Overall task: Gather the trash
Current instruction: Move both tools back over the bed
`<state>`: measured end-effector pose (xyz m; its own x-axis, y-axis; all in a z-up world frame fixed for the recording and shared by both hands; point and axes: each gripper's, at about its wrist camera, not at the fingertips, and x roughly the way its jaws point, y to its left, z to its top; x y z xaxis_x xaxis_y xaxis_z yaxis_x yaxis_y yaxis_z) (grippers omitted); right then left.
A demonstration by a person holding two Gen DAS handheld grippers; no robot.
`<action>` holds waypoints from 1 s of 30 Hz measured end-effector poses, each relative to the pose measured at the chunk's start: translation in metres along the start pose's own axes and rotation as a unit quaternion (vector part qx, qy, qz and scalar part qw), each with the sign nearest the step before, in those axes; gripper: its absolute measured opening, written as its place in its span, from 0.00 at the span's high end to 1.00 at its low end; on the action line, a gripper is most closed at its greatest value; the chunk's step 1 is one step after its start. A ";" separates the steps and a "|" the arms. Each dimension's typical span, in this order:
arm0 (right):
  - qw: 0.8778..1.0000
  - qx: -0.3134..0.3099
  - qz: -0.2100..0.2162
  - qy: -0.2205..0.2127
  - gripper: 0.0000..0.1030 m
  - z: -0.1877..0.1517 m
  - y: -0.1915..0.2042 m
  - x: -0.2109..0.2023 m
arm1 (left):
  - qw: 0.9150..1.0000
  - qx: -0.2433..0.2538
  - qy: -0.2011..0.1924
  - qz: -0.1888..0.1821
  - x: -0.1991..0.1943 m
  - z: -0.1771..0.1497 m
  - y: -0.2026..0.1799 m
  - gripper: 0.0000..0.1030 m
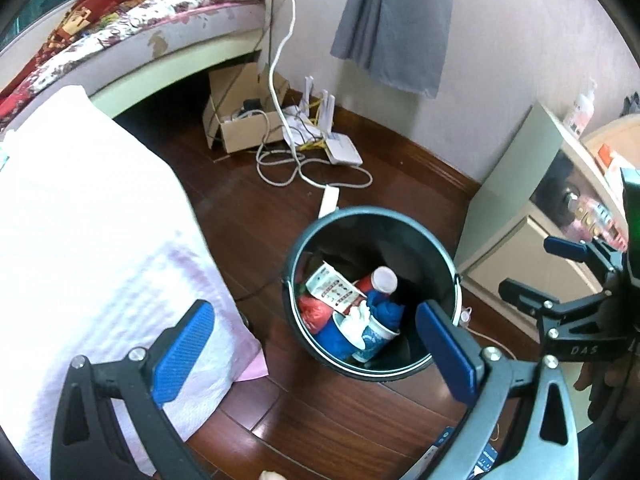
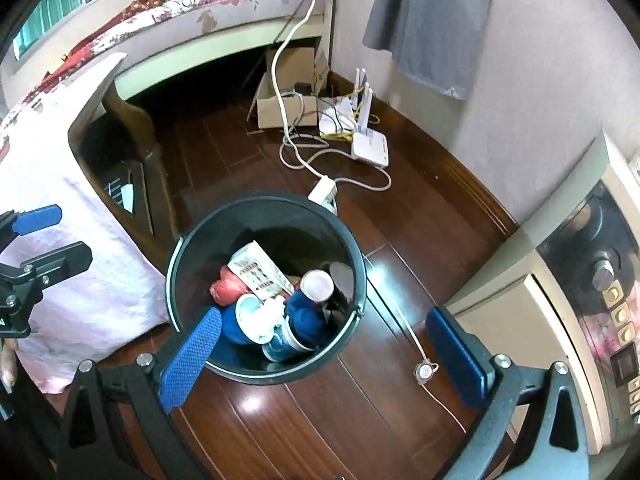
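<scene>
While both grippers hang over it with nothing in them, the dark round bin (image 1: 372, 236) stands on the wooden floor (image 1: 320, 420) between a table draped in a pale cloth (image 1: 80, 220) and a cream cabinet (image 1: 516, 184). Judging by its contents, most of the collecting looks done: the trash sits inside the bin, and neither view shows loose litter on the boards around it, though the area under the grippers is hidden.

Counted from large to small, there is one bin, one table, one cabinet, one cardboard box (image 2: 280, 110) by the wall, and one white router (image 2: 370, 146) with its cables. Inside the bin I count two paper cups (image 2: 256, 316), one stuffed with white tissue, one printed paper carton (image 2: 260, 270), one red crumpled wrapper (image 2: 226, 290), some blue material, and one white-capped container (image 2: 318, 286).

The left gripper (image 1: 316, 340) is spread wide and holds nothing. The right gripper (image 2: 320, 344) is likewise wide apart and empty.
</scene>
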<state>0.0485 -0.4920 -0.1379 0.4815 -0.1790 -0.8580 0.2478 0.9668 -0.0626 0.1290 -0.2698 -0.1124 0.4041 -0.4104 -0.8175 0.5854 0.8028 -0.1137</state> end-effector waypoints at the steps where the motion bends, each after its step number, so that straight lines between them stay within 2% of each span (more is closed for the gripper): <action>1: 1.000 -0.003 0.001 -0.005 0.00 0.002 0.003 -0.004 | 1.000 -0.001 -0.004 0.001 -0.004 0.001 0.001 0.02; 13: 0.997 -0.041 0.027 -0.059 0.00 0.039 0.054 -0.044 | 0.997 -0.030 -0.055 0.035 -0.053 0.009 0.037 0.02; 23: 0.990 -0.092 0.064 -0.084 0.00 0.066 0.121 -0.059 | 0.990 -0.083 -0.078 0.077 -0.083 -0.001 0.096 0.02; 30: 0.982 -0.130 0.094 -0.099 0.00 0.086 0.172 -0.063 | 0.982 -0.122 -0.090 0.110 -0.104 -0.016 0.145 0.02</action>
<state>0.1336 -0.3302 -0.0508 0.6582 -0.0008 -0.7529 -0.0706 0.9955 -0.0628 0.1609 -0.1041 -0.0531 0.6319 -0.2673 -0.7275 0.2923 0.9515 -0.0957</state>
